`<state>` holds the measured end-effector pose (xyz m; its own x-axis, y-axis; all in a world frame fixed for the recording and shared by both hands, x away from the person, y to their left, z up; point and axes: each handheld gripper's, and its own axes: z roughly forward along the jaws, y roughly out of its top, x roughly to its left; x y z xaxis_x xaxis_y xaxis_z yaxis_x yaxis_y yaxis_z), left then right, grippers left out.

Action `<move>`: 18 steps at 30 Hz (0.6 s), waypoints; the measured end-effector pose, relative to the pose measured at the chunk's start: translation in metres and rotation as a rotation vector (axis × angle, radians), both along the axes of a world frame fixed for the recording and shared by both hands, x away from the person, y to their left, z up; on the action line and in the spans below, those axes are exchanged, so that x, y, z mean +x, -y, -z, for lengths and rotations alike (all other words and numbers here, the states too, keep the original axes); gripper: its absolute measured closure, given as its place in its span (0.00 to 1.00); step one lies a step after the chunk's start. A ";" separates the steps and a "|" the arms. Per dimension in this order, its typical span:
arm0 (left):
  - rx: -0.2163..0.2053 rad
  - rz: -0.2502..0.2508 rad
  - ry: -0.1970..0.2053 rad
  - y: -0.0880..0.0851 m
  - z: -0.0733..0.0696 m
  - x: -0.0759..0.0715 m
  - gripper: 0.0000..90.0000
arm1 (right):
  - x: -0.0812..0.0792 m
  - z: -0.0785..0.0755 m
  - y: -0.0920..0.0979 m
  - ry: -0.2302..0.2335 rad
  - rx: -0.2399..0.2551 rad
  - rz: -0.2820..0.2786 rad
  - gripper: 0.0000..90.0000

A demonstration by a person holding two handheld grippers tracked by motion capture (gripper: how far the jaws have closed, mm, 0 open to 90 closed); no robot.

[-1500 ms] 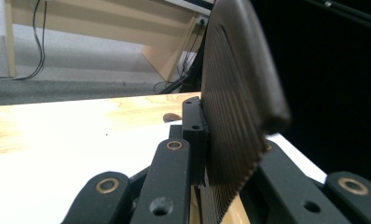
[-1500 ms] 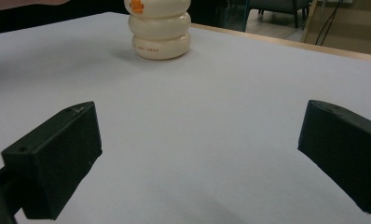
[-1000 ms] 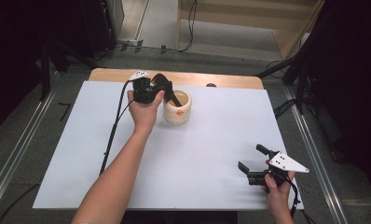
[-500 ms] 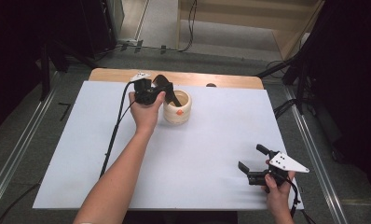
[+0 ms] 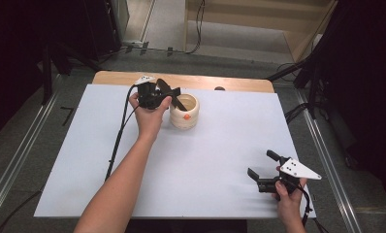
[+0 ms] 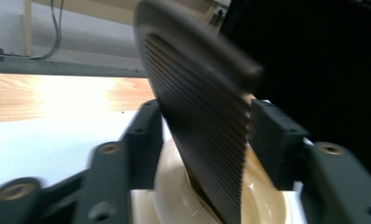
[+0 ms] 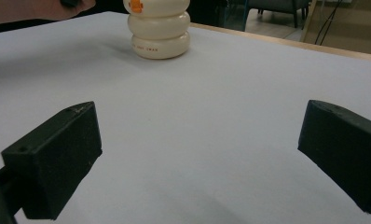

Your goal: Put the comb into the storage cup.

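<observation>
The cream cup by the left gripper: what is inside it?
A dark ribbed comb-like tool leans inside the cream cup, its top sticking out between the left gripper's just-opened jaws. The tool's lower end and the cup's bottom are hidden.

White sheet (image 5: 191,160) over the wooden table (image 5: 230,82), cables on the grey floor (image 5: 201,29)

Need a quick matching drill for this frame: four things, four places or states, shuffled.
Things:
1. cream cup
2. ribbed dark comb
3. right gripper
4. wooden strip

Places or states:
A. far edge of the table
B. leaning into the cup, between loosened jaws
C. open, near corner, nothing between its jaws
D. beside the left gripper, orange mark on its side

Pairs: 1-D, 2-B, 3-C, 4-A
</observation>
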<state>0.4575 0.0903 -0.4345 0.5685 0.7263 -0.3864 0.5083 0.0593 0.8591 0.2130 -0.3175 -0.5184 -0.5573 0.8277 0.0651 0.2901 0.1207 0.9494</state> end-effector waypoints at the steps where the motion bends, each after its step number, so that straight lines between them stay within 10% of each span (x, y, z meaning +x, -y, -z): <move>1: 0.011 -0.012 0.007 0.000 -0.001 0.000 0.39 | 0.000 0.000 0.000 0.001 -0.001 0.001 0.00; 9: 0.029 -0.008 0.037 -0.001 -0.003 -0.003 0.05 | 0.000 0.000 0.000 0.001 -0.001 -0.001 0.00; 18: 0.023 0.014 0.054 -0.007 -0.001 -0.009 0.00 | 0.000 0.000 0.000 0.003 0.000 -0.001 0.00</move>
